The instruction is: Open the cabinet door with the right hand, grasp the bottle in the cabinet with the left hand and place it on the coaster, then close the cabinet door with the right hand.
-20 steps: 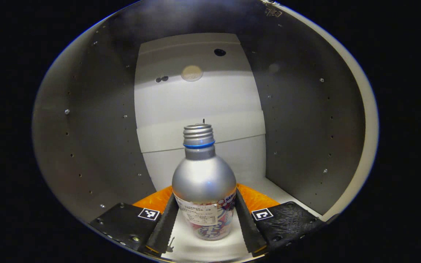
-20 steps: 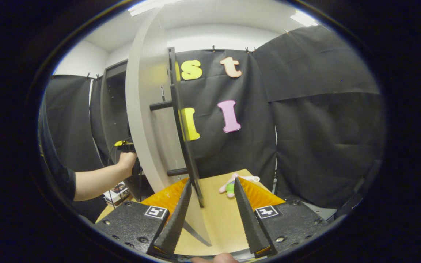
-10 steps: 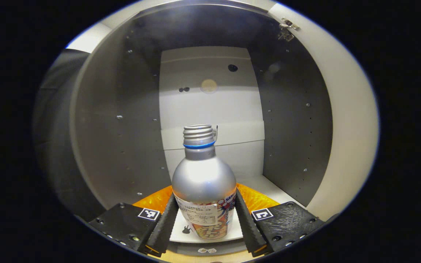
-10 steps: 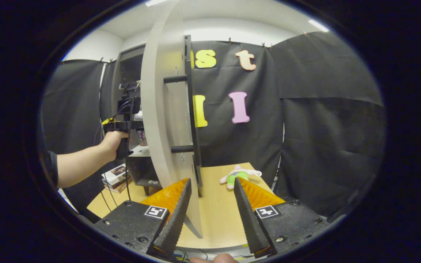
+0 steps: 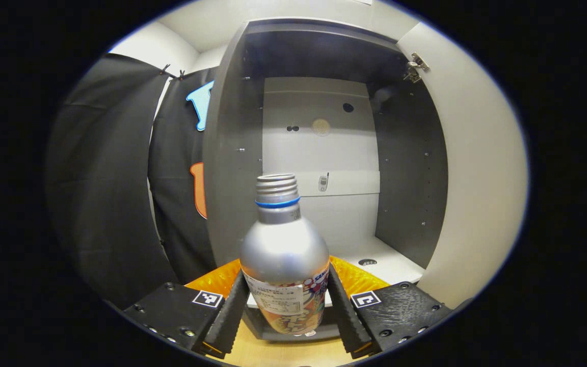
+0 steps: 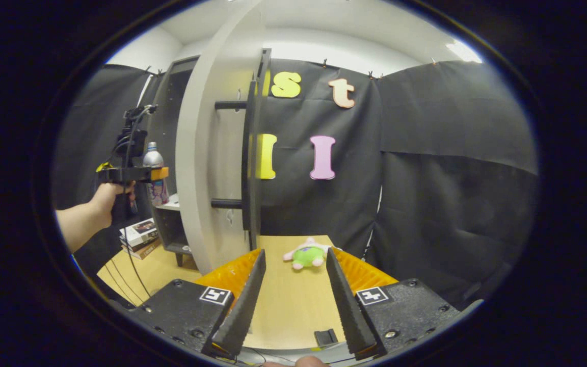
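While the left gripper view looks straight into the cabinet [image 5: 232,153], the left gripper [image 5: 286,318] sits at bottom centre, both fingers pressed against the labelled lower body of the bottle [image 5: 284,255], which stands upright between them. Its base appears at or just outside the shelf's front lip, with tabletop showing beneath. The open cabinet door [image 5: 477,168] fills the right of the frame.

Turning to the right gripper view, the right gripper [image 6: 293,300] at bottom centre is spread with nothing between its fingers. Seen edge-on at centre left, the door carries a dark bar handle [image 6: 249,153]. At far left, a hand [image 6: 105,196] carries the other gripper and bottle just outside the cabinet. A small plush toy [image 6: 304,255] lies on the table [image 6: 288,306].

The coaster cannot be located. Judgement: keep the bottle vertical, maintain the pinch, and clear the door edge before lowering.
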Motion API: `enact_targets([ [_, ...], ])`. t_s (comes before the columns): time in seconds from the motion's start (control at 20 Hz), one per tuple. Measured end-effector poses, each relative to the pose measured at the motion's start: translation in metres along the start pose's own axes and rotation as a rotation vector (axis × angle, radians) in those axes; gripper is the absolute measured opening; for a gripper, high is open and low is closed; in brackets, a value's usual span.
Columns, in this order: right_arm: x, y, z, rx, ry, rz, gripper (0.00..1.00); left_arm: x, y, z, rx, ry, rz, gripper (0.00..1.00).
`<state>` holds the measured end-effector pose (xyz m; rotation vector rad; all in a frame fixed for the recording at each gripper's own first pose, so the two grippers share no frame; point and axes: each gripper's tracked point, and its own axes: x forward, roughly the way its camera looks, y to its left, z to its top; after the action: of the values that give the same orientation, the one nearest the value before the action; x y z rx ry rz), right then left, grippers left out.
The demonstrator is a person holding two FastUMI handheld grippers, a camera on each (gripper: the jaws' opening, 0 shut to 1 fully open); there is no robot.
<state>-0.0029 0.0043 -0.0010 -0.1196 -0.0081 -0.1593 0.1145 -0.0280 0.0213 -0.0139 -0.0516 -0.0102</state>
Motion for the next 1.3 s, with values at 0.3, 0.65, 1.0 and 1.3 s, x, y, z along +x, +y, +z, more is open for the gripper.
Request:
enact_targets([
  [0.3,-0.003,-0.010,-0.010,-0.036,0.036,-0.069,0.77,-0.035,0.010,-0.028,-0.002,-0.031,-0.032,0.76],
  [0.65,-0.003,0.004,-0.040,-0.204,0.148,-0.036,0.81,-0.072,0.015,-0.075,0.030,-0.096,-0.093,0.76],
  [1.0,-0.017,0.036,-0.061,-0.316,0.156,0.018,0.78,-0.104,0.014,-0.135,-0.034,-0.127,-0.129,0.76],
  [1.3,-0.011,0.048,-0.114,-0.372,0.304,0.058,0.78,-0.118,0.039,-0.194,-0.016,-0.111,-0.054,0.76],
])
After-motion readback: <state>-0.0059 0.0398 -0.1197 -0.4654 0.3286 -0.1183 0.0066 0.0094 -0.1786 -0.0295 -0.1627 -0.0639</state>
